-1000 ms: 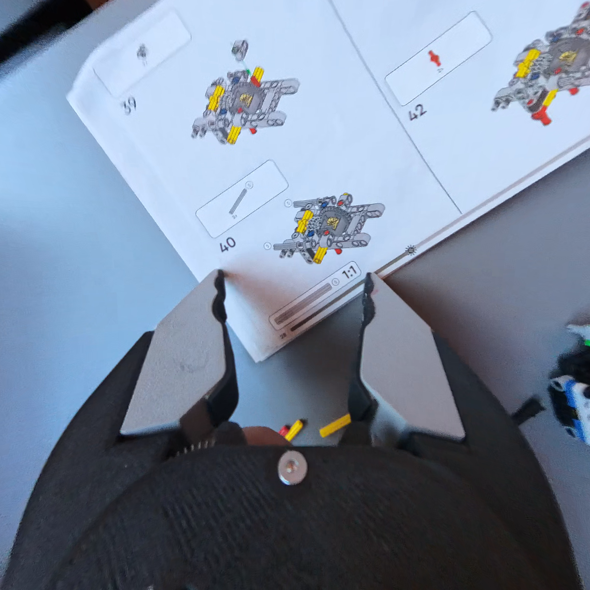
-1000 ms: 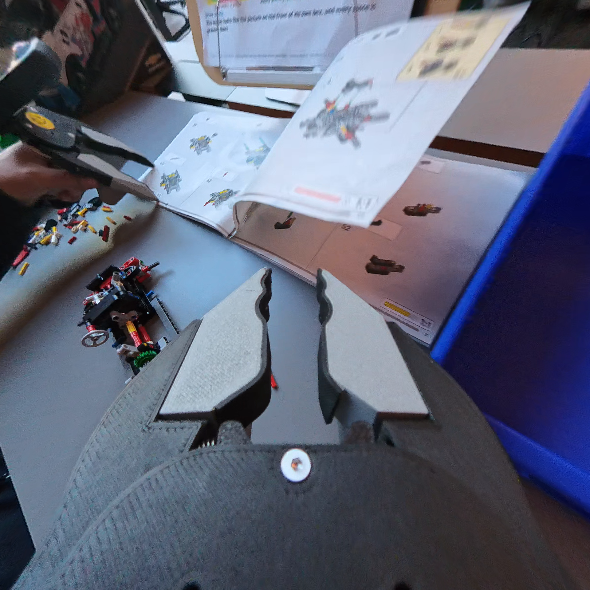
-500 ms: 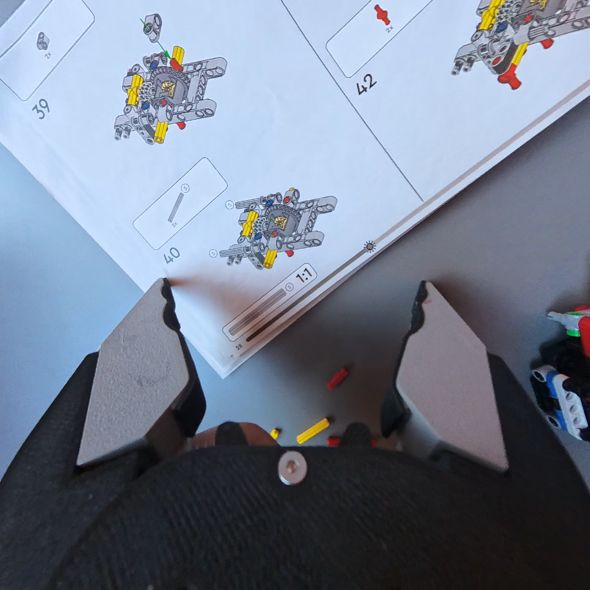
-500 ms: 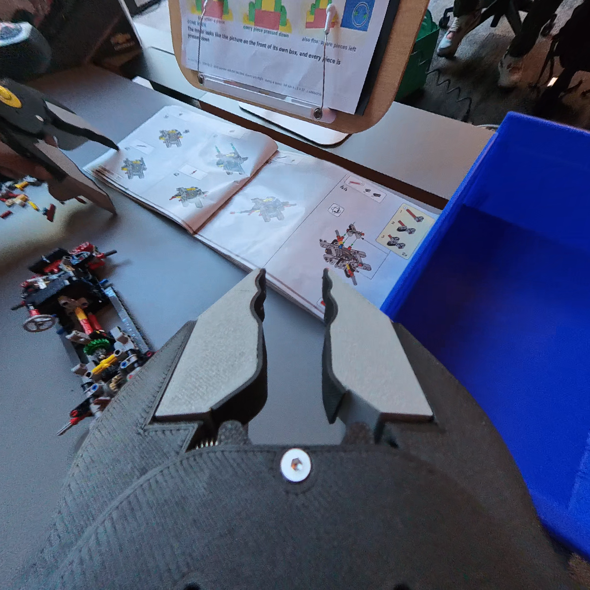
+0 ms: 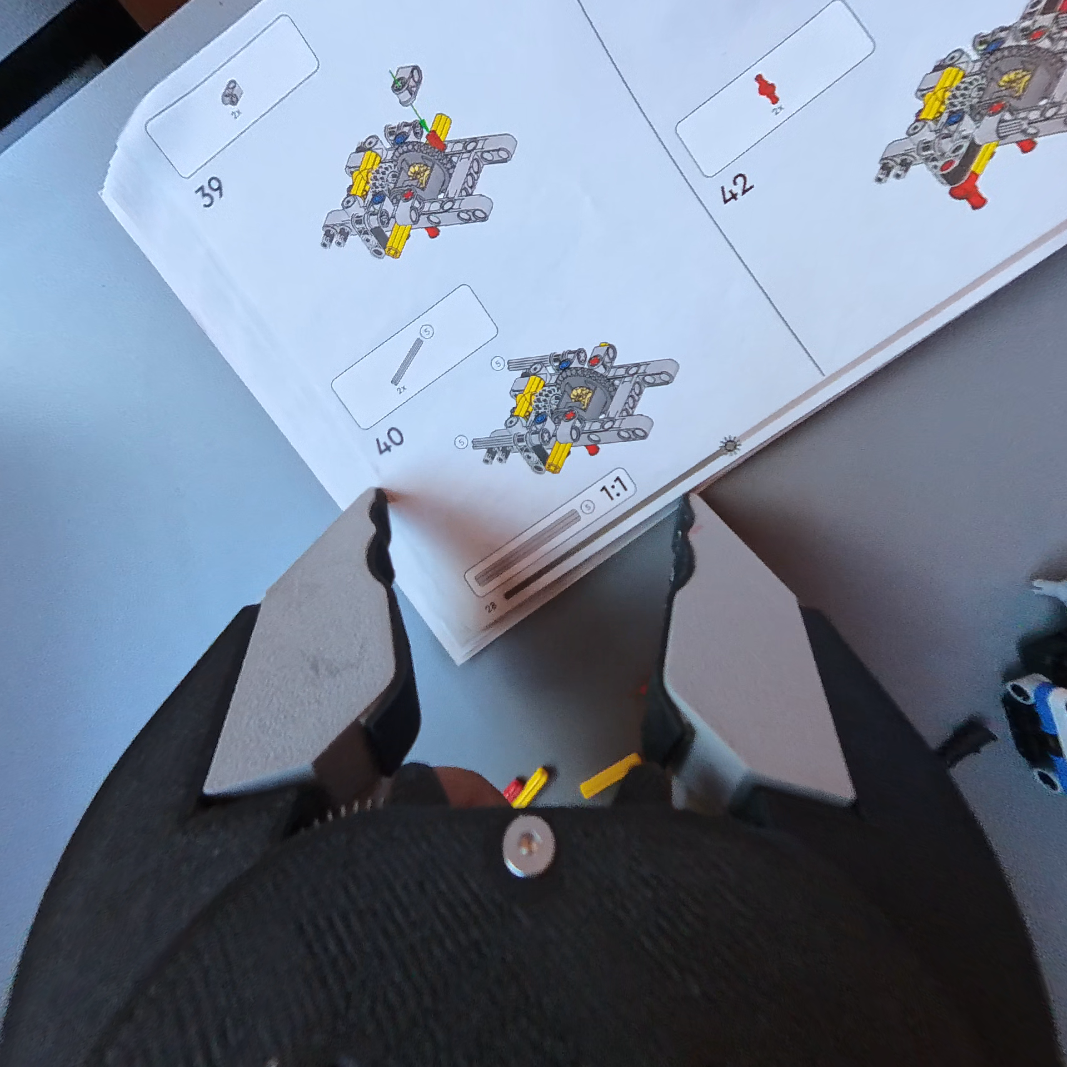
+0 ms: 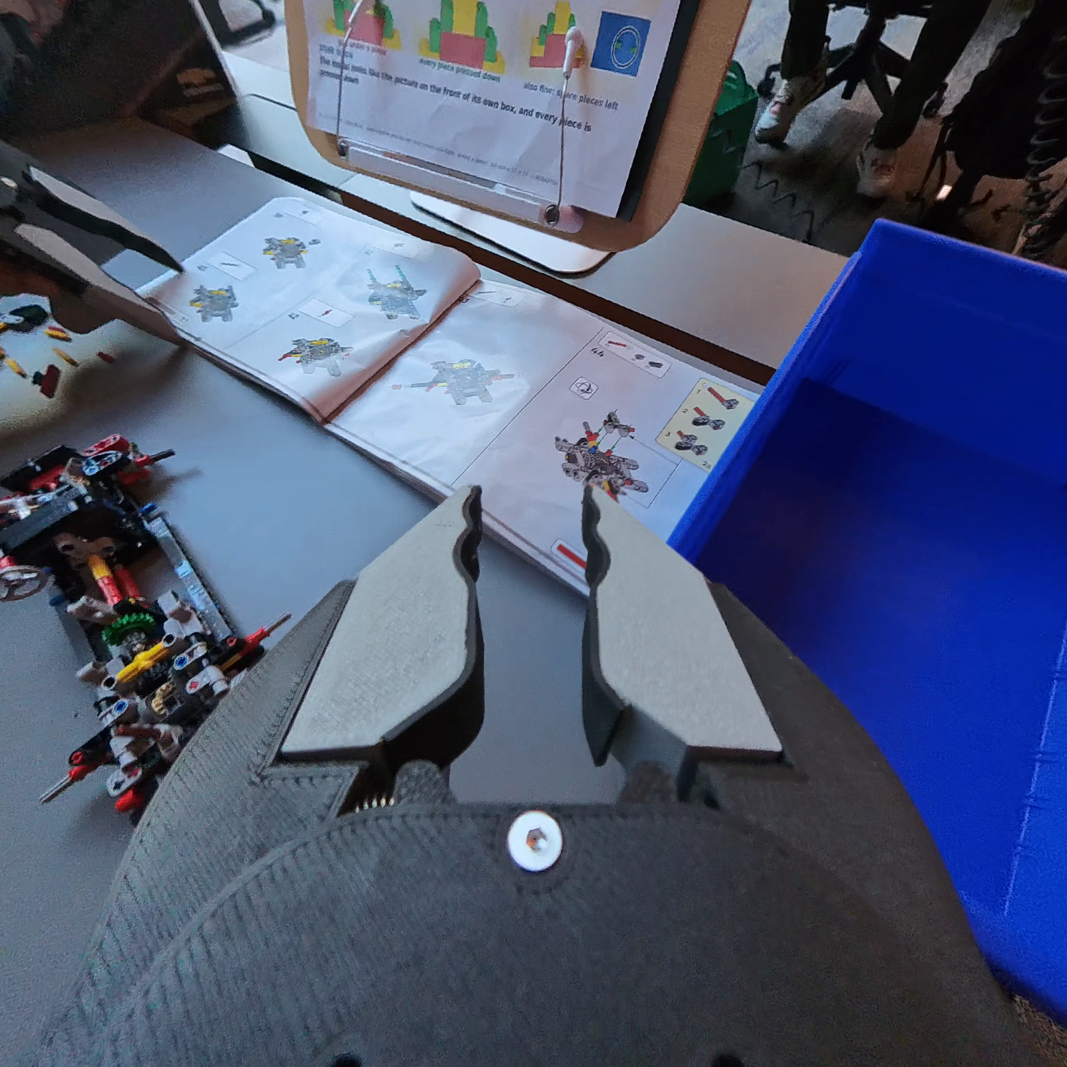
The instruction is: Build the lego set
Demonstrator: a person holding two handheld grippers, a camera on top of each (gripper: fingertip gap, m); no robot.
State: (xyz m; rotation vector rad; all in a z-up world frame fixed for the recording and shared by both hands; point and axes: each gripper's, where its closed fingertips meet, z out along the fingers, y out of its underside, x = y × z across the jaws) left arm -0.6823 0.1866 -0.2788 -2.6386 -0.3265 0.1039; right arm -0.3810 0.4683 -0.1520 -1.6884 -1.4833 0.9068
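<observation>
An open instruction booklet (image 5: 577,260) lies flat on the grey table (image 5: 115,404). My left gripper (image 5: 531,499) is open, its fingers spread to either side of the booklet's near left corner, with nothing pressed between the pads. It also shows in the right wrist view (image 6: 115,277), at the booklet's left edge. My right gripper (image 6: 531,496) is open with a narrow gap and empty. It hovers over the table at the front edge of the booklet's (image 6: 404,369) right page, next to a blue bin (image 6: 866,519).
A partly built brick vehicle (image 6: 109,577) lies on the table left of my right gripper and shows in the left wrist view (image 5: 1039,745). Small loose yellow and red pieces (image 5: 609,782) lie near the left gripper. A board on a stand with a printed sheet (image 6: 491,115) is behind the booklet. The left gripper's tips are roughly 45 cm from the right gripper's.
A page that stood in the air a second ago now lies flat. My left jaws widened over the booklet's corner, then narrowed again. My right gripper stayed open and empty.
</observation>
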